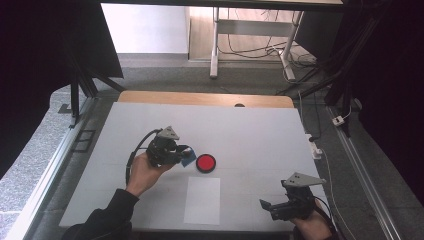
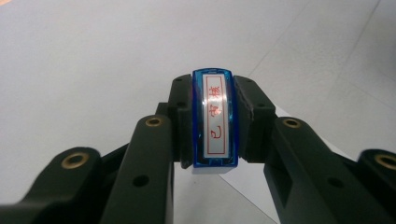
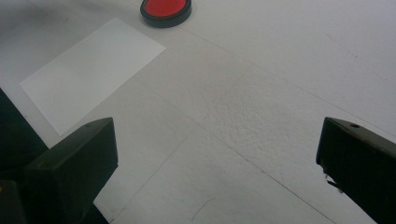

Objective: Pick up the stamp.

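My left gripper [image 1: 186, 154] is shut on a blue stamp [image 2: 215, 121], a narrow block with a clear top and a white label with red characters. In the high view the blue stamp [image 1: 189, 158] hangs just left of a round red ink pad [image 1: 205, 163] in a black case. The left gripper's jaws clamp the stamp from both sides. A white sheet of paper [image 1: 202, 200] lies near the front edge. My right gripper [image 1: 266, 206] rests at the front right, jaws wide open with nothing between them; ahead of it lie the sheet [image 3: 91, 72] and the ink pad [image 3: 166, 10].
The table [image 1: 260, 135] has a pale grey cover with a wooden strip at its far edge. Black frame rails run along both sides. A white plug strip [image 1: 315, 146] sits at the right edge. Desk legs and cables stand beyond the far edge.
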